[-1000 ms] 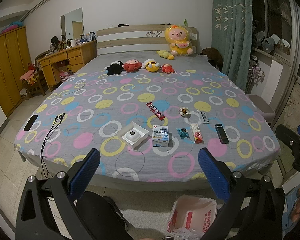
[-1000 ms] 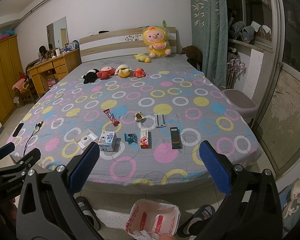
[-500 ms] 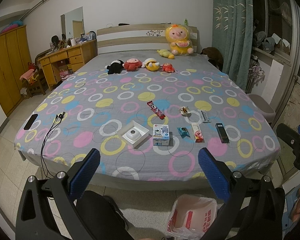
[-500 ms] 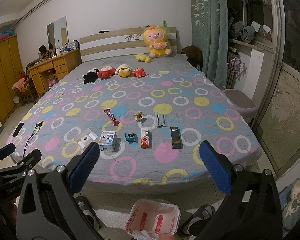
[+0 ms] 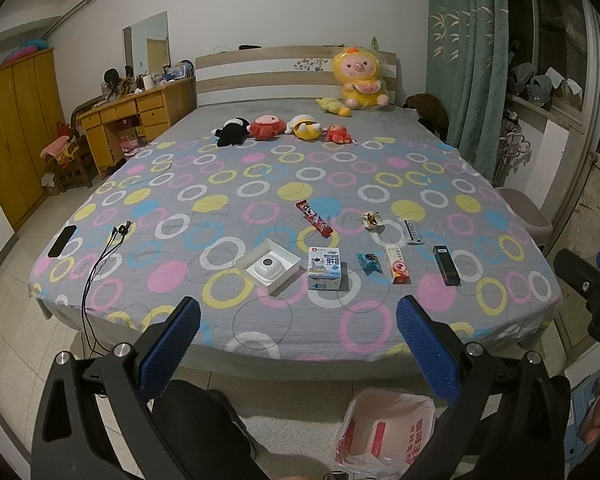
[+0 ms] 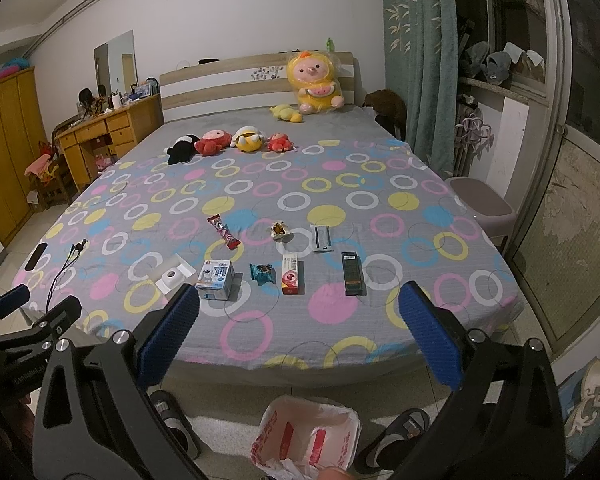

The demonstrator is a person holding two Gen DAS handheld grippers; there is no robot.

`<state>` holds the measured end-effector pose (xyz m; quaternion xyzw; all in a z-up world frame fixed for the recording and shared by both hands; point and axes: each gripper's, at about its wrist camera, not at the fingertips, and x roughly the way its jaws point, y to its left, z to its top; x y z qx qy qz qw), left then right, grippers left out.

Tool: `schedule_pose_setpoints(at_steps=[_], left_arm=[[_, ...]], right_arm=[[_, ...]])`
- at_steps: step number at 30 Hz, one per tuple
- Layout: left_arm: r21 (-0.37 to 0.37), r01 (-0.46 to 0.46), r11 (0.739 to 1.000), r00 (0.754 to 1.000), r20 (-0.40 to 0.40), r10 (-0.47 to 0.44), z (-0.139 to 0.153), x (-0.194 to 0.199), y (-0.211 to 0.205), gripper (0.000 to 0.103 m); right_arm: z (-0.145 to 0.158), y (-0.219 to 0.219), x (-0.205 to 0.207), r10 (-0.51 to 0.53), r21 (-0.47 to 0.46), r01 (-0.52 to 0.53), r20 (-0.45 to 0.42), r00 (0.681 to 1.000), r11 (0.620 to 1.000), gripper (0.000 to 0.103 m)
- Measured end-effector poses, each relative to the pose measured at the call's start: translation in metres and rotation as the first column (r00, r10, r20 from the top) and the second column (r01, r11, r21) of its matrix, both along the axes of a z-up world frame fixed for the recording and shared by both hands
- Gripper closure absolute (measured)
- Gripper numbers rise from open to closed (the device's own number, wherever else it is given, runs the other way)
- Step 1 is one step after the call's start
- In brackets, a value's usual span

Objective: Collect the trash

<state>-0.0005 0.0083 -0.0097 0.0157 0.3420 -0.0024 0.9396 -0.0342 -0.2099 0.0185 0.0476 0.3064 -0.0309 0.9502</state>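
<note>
Several pieces of trash lie near the bed's foot: a red candy wrapper (image 5: 314, 218) (image 6: 223, 232), a small milk carton (image 5: 324, 268) (image 6: 216, 274), a blue snack packet (image 5: 368, 261) (image 6: 262, 271), a red and white box (image 5: 397, 263) (image 6: 291, 273), a black box (image 5: 445, 265) (image 6: 352, 273), a crumpled wrapper (image 5: 371, 219) (image 6: 280, 229) and a grey sachet (image 5: 412, 230) (image 6: 321, 237). A white and red plastic bag (image 5: 384, 432) (image 6: 306, 436) stands open on the floor below. My left gripper (image 5: 298, 320) and my right gripper (image 6: 299, 308) hang open before the bed edge, holding nothing.
A white open box with a round device (image 5: 269, 265) sits left of the carton. A phone (image 5: 62, 241) and cables (image 5: 100, 256) lie at the bed's left. Plush toys (image 5: 266, 127) line the far end. A stool (image 6: 482, 204) stands right; slippers (image 6: 400, 432) flank the bag.
</note>
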Motion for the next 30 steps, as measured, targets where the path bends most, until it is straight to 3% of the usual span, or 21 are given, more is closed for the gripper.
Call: schedule_pose_setpoints(at_steps=[10, 18, 26, 30], left_arm=[[0.0, 0.001, 1.0, 1.0, -0.001, -0.001, -0.001, 0.0, 0.003, 0.007], [-0.07, 0.021, 0.997, 1.0, 0.015, -0.02, -0.006, 0.002, 0.031, 0.007], [-0.068, -0.026, 0.997, 0.999, -0.034, 0.024, -0.01, 0.05, 0.057, 0.007], [-0.111, -0.005, 0.994, 0.997, -0.082, -0.004, -0.023, 0.084, 0.067, 0.007]], right_arm=[[0.001, -0.001, -0.001, 0.0, -0.009, 0.0, -0.001, 1.0, 1.0, 0.005], [-0.011, -0.01, 0.015, -0.018, -0.011, 0.018, 0.008, 1.0, 1.0, 0.005], [0.009, -0.042, 0.03, -0.068, 0.044, 0.063, 0.134, 0.989, 0.997, 0.005], [0.004, -0.054, 0.065, -0.075, 0.039, 0.073, 0.065, 0.995, 0.997, 0.005]])
